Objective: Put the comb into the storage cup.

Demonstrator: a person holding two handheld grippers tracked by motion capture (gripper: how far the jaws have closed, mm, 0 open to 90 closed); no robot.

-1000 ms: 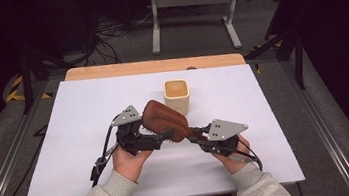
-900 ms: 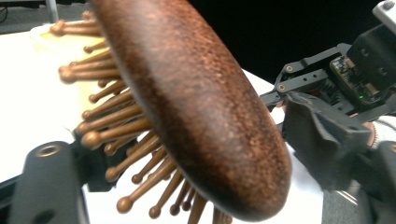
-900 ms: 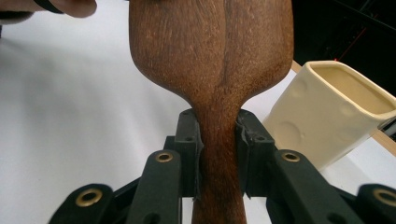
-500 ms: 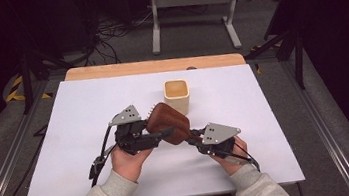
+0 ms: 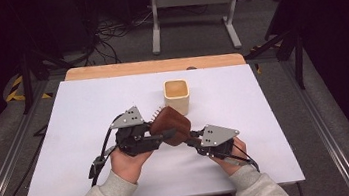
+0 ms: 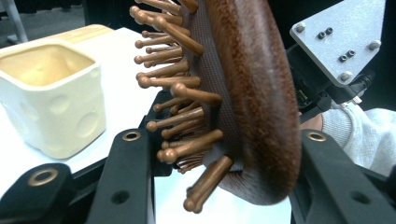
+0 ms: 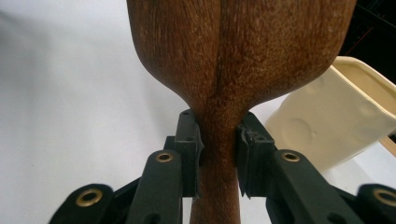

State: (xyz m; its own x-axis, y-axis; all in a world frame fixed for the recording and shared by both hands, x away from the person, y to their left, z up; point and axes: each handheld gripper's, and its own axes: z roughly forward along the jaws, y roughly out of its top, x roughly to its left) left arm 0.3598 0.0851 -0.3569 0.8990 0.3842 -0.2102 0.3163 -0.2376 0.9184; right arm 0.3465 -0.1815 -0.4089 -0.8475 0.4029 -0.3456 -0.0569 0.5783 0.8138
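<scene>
1. Near the middle of the desk (image 5: 67,141), slightly toward its near edge, a wooden hairbrush (image 5: 171,125) is being held above the white surface between both grippers.
2. From the high view, the left gripper (image 5: 160,139) is reaching in from the left and the right gripper (image 5: 192,140) from the right; a cream square cup (image 5: 177,95) is standing just beyond the brush, toward the far edge.
3. The left gripper view is showing what the high view hides: the brush head is sitting edge-on between the two jaws, pins facing the cup. The jaws are standing wide apart, and I cannot tell whether they are pressing on the head.
4. The right gripper view is supplying the grip detail: both jaws are clamped on the narrow neck of the handle, pads touching the wood on either side.
</scene>
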